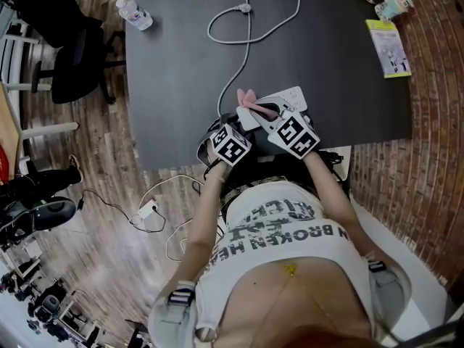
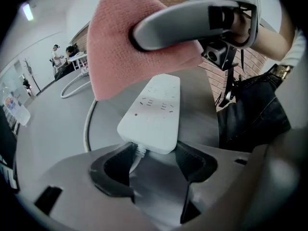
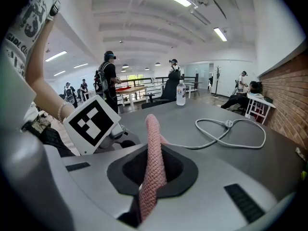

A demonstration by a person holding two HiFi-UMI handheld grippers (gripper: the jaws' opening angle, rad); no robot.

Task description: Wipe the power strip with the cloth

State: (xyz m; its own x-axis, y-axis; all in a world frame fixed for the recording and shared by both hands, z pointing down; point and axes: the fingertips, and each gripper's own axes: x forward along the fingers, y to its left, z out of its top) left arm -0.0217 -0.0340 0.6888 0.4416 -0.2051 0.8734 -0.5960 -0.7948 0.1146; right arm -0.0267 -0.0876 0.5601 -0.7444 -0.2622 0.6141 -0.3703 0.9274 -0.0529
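1. the left gripper [image 2: 154, 170] is released: its jaws stand wide apart, and the cord end of the white power strip [image 2: 153, 112] lies at their mouth with neither pad pressing on it.
2. the right gripper [image 3: 151, 174] is clenched on the pink cloth [image 3: 153, 158], which stands up between its jaws as a narrow folded edge.
3. in the left gripper view the cloth hangs from the right gripper just above the far half of the power strip; whether it touches the strip cannot be told.
4. the power strip lies flat on the dark table [image 1: 181, 49], at the near edge just in front of the person, with its sockets facing up.
5. its white cable [image 1: 246, 20] runs away across the table and curls into a loop with the plug at the far end.
6. in the head view both grippers sit side by side over the table's near edge, left of the strip and on it, their marker cubes facing up.
7. a water bottle [image 1: 135, 14] stands at the far left corner of the table, and a yellow-edged booklet [image 1: 389, 48] lies near the right edge, both well apart from the strip.
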